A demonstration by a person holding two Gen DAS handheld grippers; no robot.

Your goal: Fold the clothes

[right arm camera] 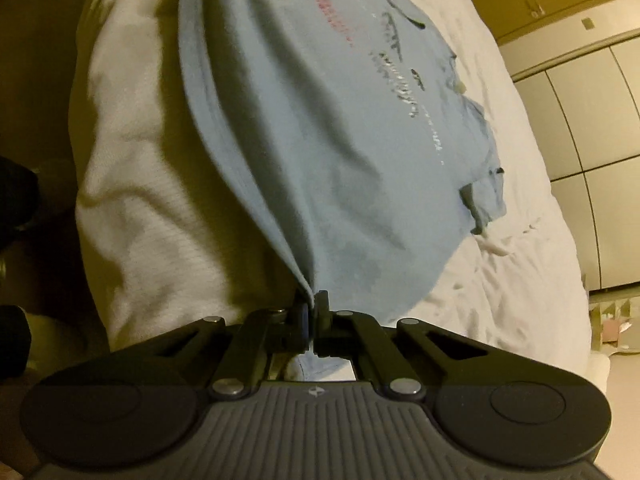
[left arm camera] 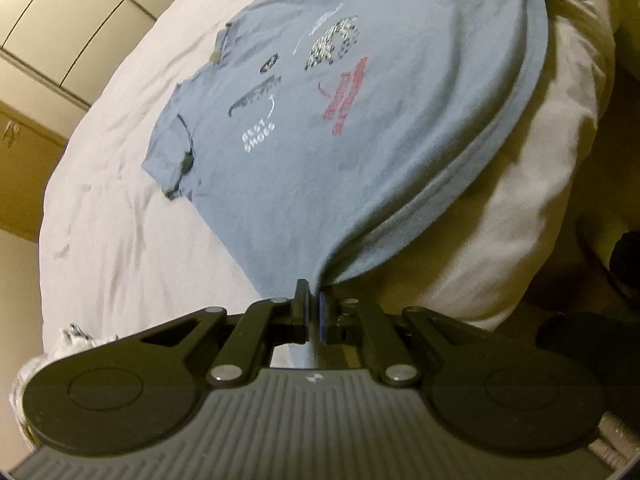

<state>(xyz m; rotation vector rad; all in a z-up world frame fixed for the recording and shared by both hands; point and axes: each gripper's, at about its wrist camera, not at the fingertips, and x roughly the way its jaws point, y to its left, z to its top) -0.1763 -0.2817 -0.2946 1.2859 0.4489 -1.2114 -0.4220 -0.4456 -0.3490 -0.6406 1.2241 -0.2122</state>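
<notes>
Blue printed T-shirt (left arm camera: 320,128) flat on white bed (left arm camera: 120,220), hem corners claw-pinched

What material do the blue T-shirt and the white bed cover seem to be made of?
Blue T-shirt: probably soft matte cotton knit; it drapes in smooth folds and has a stitched hem. White bed cover: likely woven cotton, matte, with many fine creases.

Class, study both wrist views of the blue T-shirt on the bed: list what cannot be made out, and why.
- Left wrist view: red print on the T-shirt, blurred, unreadable.
- Right wrist view: the prints, smeared by blur and the steep angle.
- Both views: the pinched hem corners, hidden inside the left gripper and right gripper.
- Left wrist view: pale item at the bed's edge, cut off by the gripper body.
</notes>
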